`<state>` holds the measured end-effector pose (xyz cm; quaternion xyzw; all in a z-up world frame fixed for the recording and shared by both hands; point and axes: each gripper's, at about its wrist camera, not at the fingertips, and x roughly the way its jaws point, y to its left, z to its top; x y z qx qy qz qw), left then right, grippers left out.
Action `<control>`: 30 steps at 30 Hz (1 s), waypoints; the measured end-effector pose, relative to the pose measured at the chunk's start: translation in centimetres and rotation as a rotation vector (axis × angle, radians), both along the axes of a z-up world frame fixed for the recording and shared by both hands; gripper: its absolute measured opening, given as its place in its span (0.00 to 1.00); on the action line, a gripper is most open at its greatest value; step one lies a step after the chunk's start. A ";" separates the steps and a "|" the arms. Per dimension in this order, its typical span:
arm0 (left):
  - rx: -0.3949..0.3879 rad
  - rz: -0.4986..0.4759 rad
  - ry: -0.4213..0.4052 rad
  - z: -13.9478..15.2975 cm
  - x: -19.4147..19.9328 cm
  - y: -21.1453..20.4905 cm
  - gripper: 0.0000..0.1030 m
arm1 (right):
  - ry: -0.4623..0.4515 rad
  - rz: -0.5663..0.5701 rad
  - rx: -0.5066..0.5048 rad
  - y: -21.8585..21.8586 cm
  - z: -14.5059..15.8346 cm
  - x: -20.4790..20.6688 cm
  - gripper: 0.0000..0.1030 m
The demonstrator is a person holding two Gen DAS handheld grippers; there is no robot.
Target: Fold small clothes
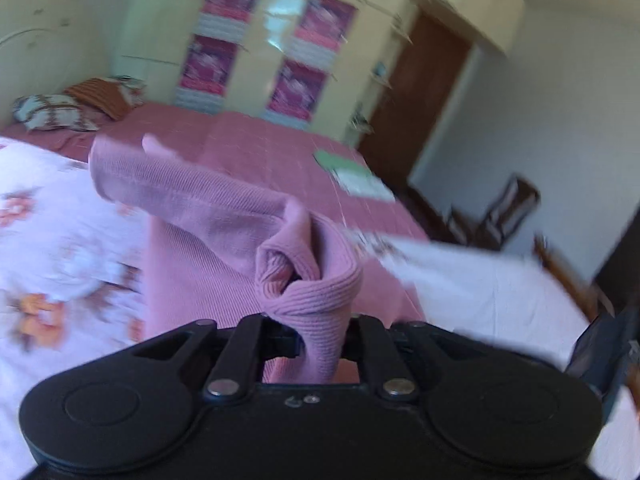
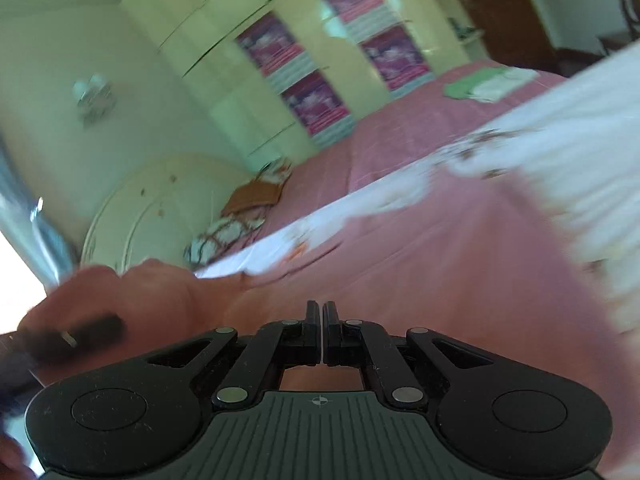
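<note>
The left gripper (image 1: 316, 320) clenches a bunched pink knit garment (image 1: 224, 216) above the bed (image 1: 272, 148); right gripper (image 2: 322, 332) clamped empty. One-sided pinching risks slipping and crooked folds.

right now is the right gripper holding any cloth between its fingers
No, the right gripper is shut with its fingers pressed together and bare, above the pink garment.
</note>
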<state>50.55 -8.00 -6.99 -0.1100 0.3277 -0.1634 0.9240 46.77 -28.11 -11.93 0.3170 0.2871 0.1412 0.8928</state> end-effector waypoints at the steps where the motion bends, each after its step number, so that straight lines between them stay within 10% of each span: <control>1: 0.019 -0.038 0.031 -1.2 0.5 -2.4 0.09 | 0.001 -0.015 0.013 -2.0 0.3 -0.4 0.00; 5: 0.054 -0.192 0.183 -5.4 0.9 -9.6 0.31 | 0.022 -0.054 0.032 -8.5 0.9 -1.7 0.09; 6: 0.040 -0.226 0.140 -4.9 -0.1 -10.0 0.36 | 0.038 -0.064 0.040 -9.8 0.8 -2.0 0.25; 7: 0.031 -0.238 0.090 -4.2 -1.1 -9.6 0.47 | 0.036 -0.085 0.042 -10.8 0.9 -2.5 0.73; 8: 0.028 -0.224 0.044 -3.4 -2.1 -8.7 0.58 | 0.007 -0.109 0.039 -11.6 1.3 -3.1 0.87; 13: 0.038 0.008 -0.034 -1.9 -1.8 -0.3 0.63 | -0.008 -0.041 0.087 -12.5 1.4 -3.4 0.56; 21: 0.071 0.136 0.149 -6.4 2.2 5.9 0.59 | 0.135 0.151 0.035 -7.3 -1.6 0.3 0.56; 30: -0.008 0.149 0.169 -7.5 1.3 8.0 0.63 | 0.191 0.217 -0.008 -5.8 -2.2 1.1 0.56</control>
